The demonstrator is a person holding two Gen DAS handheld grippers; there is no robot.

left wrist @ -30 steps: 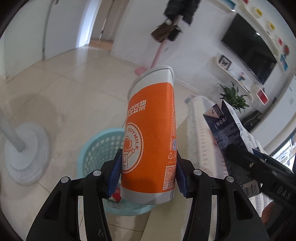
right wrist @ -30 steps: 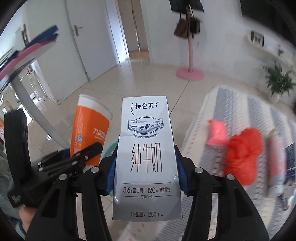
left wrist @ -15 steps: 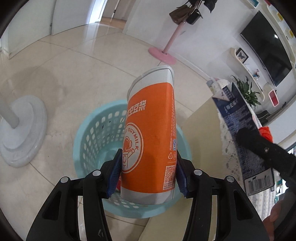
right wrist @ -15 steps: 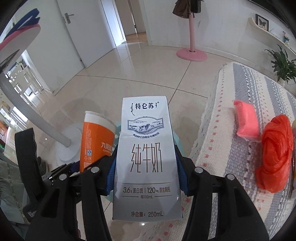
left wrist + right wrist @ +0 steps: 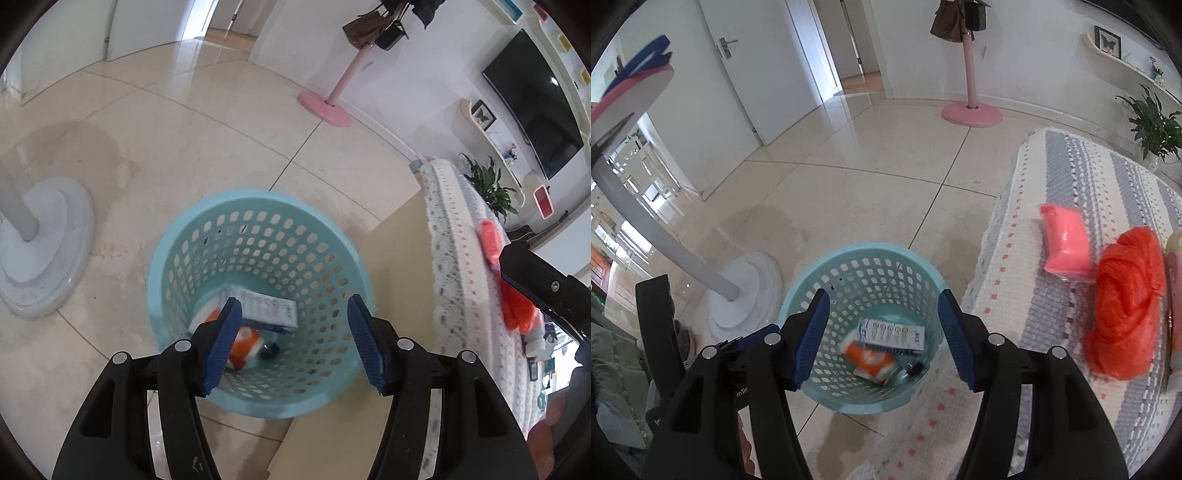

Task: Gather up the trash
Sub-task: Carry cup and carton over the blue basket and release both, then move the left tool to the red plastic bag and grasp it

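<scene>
Carton and cup in basket (beside table)

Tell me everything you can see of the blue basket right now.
The basket is a round, pale blue tub, plastic by its look, its wall pierced with rows of small holes. It stands upright on the tiled floor beside the covered table. Inside lie an orange cup, a milk carton and a small dark thing.

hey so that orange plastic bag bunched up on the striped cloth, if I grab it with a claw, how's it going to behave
The orange plastic bag looks like thin crumpled film, so it is probably very light and floppy; a pinch would likely squash it. Its glossy folds may slip between pads. It lies slumped on the striped cloth, so rolling seems unlikely.
</scene>
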